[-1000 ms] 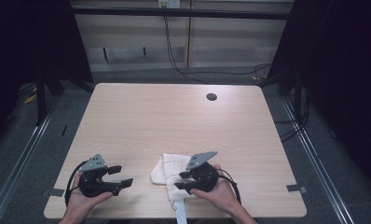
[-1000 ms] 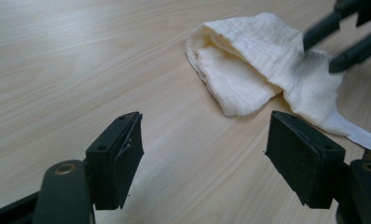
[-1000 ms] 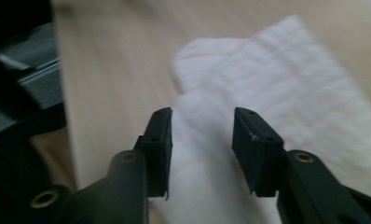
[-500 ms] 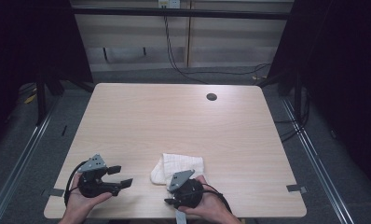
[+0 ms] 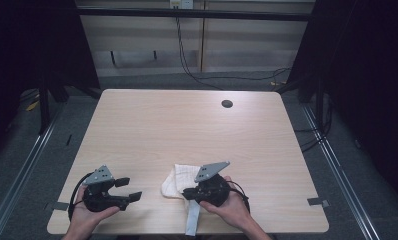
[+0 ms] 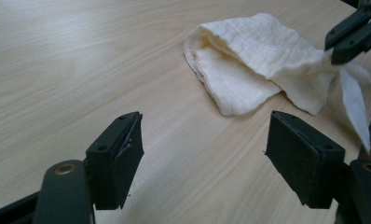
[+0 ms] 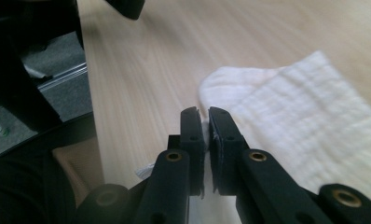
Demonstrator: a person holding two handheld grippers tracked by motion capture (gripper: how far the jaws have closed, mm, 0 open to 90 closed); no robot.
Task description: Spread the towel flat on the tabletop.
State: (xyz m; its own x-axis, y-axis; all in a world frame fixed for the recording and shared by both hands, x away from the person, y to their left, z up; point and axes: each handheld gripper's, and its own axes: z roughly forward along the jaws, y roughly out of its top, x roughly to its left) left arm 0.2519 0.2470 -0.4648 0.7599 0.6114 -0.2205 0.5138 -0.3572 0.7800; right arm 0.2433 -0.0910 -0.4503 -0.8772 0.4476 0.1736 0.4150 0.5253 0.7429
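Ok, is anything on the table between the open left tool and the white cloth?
Nothing visible: bare tabletop lies between the left tool and the white cloth. The right tool has just been closing and pinches the cloth's near edge.

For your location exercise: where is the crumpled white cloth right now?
In the high view the crumpled white cloth lies near the wooden table's front edge, against the right hand-held gripper.

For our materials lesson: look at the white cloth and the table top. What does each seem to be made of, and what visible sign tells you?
White cloth: seemingly soft woven cotton, perhaps gauze; matte, with a fine ribbed weave and limp, layered folds. Table top: looks like pale wood-grain laminate or veneer; smooth, with long straight streaks and a soft sheen. Real wood or print cannot be told.
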